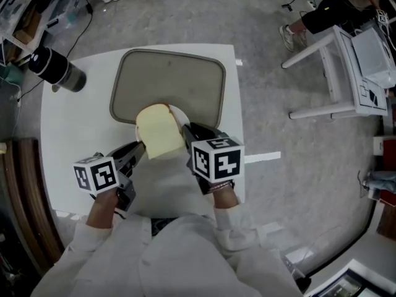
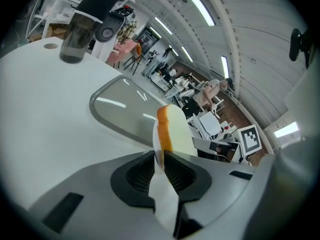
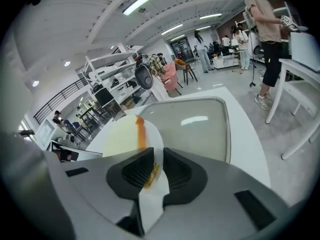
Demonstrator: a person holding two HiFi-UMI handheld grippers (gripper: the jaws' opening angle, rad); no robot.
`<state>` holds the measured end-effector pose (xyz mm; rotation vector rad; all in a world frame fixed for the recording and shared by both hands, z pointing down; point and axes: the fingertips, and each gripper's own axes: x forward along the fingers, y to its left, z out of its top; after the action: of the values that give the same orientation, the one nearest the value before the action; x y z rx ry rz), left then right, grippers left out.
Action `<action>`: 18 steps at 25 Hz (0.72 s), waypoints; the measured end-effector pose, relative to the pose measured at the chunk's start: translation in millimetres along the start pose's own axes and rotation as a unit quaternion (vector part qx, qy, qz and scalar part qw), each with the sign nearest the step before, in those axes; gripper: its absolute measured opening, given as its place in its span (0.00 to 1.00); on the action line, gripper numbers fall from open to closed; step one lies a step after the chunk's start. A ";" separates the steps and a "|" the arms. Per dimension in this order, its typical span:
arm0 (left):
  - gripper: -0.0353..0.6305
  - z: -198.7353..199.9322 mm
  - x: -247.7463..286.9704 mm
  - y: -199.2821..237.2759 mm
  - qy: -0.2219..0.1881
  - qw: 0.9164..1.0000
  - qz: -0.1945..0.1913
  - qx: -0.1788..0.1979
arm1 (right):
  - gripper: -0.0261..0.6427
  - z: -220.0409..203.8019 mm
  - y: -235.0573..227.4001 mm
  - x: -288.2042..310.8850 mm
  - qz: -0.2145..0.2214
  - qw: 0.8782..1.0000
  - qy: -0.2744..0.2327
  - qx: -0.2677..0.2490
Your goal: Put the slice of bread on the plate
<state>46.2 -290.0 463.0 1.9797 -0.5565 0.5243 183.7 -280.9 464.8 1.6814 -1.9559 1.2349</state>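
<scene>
A pale slice of bread (image 1: 159, 132) with an orange crust lies on a small white plate (image 1: 178, 112), held over the near edge of the grey tray (image 1: 167, 73). My left gripper (image 1: 141, 147) is shut on the plate's left rim and my right gripper (image 1: 184, 130) on its right rim. In the left gripper view the bread (image 2: 175, 129) shows edge-on above the thin plate (image 2: 162, 194), which runs between the jaws of the gripper (image 2: 161, 159). The right gripper view has the bread (image 3: 122, 136) on the plate (image 3: 152, 139), with the gripper (image 3: 154, 166) clamped on the rim.
The tray (image 3: 195, 124) lies at the back middle of the white table (image 1: 68, 141). A dark cylindrical container (image 1: 55, 70) is at the table's back left corner. A white frame stand (image 1: 346, 73) and a person's foot are on the floor to the right.
</scene>
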 end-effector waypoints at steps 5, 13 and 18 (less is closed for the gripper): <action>0.15 31.7 18.1 14.3 0.010 1.000 -0.014 0.011 | 0.14 25.4 -8.9 23.1 -0.016 0.999 -0.016 0.023; 0.15 78.3 46.2 30.0 -0.002 1.000 -0.008 0.026 | 0.14 45.8 -29.5 52.7 -0.023 0.998 -0.013 0.050; 0.15 98.6 64.6 46.4 -0.005 0.999 -0.001 0.032 | 0.14 49.6 -39.2 70.9 -0.026 0.998 -0.007 0.063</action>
<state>83.6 -408.0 490.0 2.0449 -0.5497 0.5360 214.5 -363.4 500.4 1.7938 -1.8657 1.3553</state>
